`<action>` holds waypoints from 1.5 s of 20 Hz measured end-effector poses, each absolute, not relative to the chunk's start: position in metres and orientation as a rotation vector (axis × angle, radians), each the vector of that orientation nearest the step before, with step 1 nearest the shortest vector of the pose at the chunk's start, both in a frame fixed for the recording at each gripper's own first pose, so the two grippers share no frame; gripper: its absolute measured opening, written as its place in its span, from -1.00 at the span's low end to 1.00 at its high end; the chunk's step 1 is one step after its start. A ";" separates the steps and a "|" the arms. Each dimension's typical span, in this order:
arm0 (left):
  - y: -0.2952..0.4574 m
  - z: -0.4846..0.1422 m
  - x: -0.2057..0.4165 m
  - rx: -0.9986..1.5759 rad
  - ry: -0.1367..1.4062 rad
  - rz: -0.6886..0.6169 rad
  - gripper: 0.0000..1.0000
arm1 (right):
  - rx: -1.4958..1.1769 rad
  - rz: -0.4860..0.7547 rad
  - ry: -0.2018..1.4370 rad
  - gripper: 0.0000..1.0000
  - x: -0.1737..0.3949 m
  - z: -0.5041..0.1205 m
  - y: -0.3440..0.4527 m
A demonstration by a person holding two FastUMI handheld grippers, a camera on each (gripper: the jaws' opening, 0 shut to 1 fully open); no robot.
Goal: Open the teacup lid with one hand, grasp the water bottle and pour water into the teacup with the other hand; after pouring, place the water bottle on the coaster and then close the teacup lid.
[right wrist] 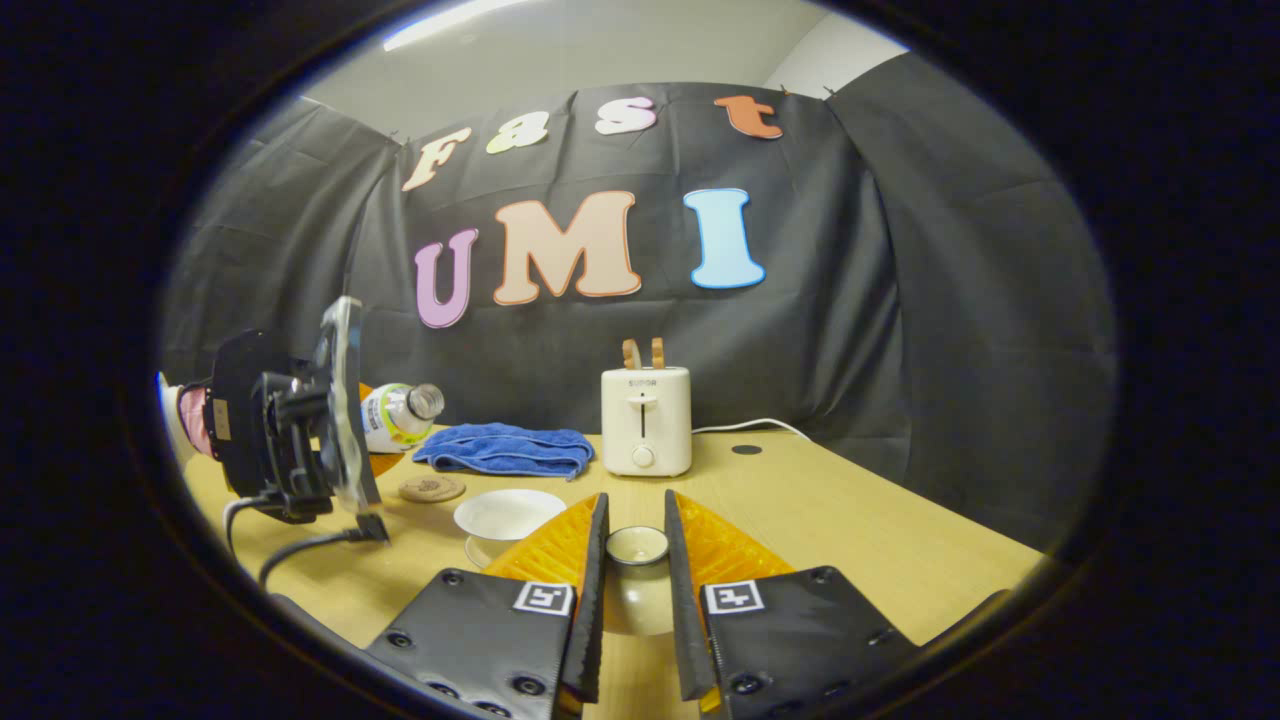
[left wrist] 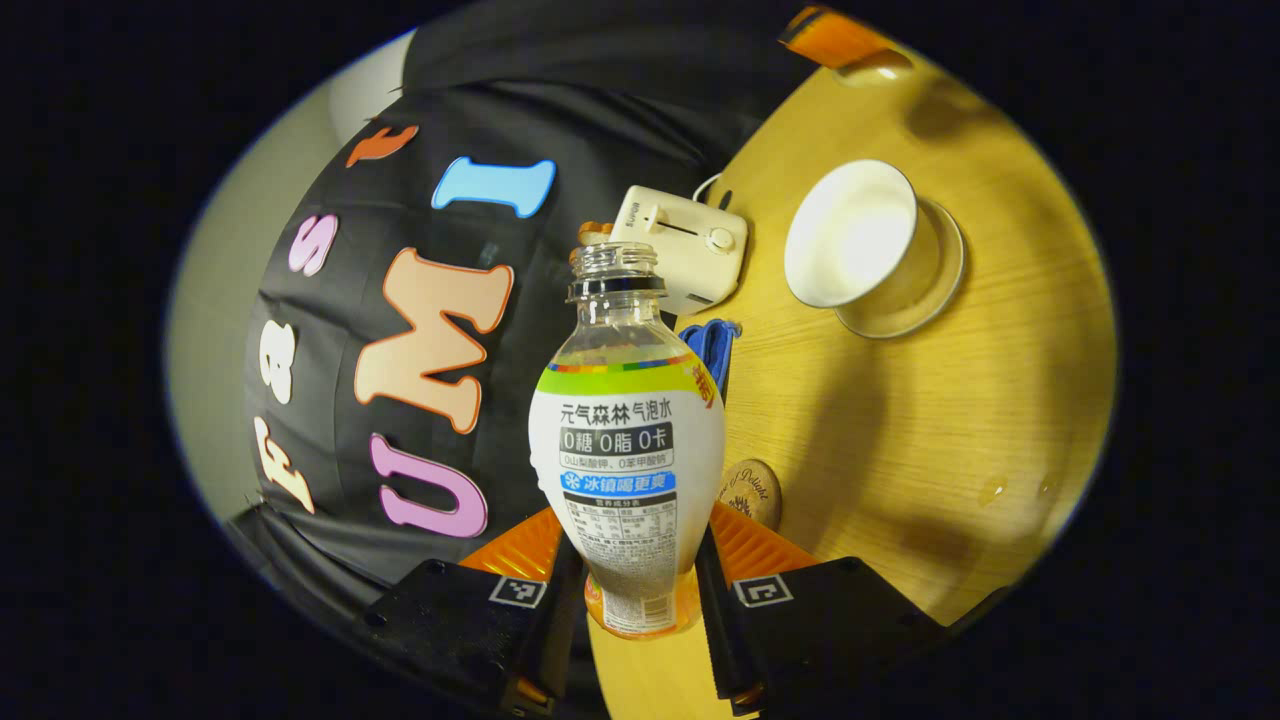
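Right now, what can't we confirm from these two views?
- Bottle base: left gripper view, hidden between the left gripper fingers.
- Water level in the bottle: label covers the body; clear neck shows no obvious line.
- Lid: right gripper view, its sides hidden by the right gripper fingers; contact unclear.
- Cup contents: both views, white bowl glare; water can't be told.
- Coaster: left gripper view, partly behind a finger.

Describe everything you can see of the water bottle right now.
The water bottle is clear plastic, uncapped, with a bulbous body wrapped in a white label with a green band. The left tool grips its lower body, both fingers pressing on it. In the right gripper view it lies tilted near horizontal, held above the table, mouth pointing toward the blue towel.
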State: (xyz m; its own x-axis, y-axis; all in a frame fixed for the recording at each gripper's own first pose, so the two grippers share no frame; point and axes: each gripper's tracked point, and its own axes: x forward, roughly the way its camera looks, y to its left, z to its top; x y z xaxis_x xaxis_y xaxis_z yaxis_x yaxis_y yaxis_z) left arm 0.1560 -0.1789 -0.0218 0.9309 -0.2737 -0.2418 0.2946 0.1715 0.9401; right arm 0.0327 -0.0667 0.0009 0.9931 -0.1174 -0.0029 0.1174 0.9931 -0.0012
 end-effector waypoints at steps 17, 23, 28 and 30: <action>-0.193 -0.008 0.164 1.834 -0.114 -0.430 0.08 | -0.002 -0.131 0.002 -0.33 0.033 0.001 -0.073; -0.194 0.011 0.169 1.944 -0.157 -0.405 0.06 | -0.002 -0.130 0.002 -0.31 0.033 0.001 -0.073; -0.198 0.032 0.175 2.036 -0.200 -0.366 0.08 | -0.002 -0.130 0.002 -0.33 0.034 0.001 -0.073; -0.202 0.042 0.176 2.058 -0.227 -0.354 0.06 | -0.001 -0.129 0.002 -0.33 0.034 0.001 -0.074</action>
State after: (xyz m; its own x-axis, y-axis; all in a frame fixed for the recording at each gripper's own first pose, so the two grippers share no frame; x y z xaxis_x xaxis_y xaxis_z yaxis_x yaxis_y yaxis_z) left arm 0.1762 -0.2018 0.0419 0.9397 -0.3048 -0.1552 -0.0142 -0.4880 0.8727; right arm 0.0336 -0.0735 0.0008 0.9916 -0.1291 -0.0019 0.1291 0.9916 -0.0016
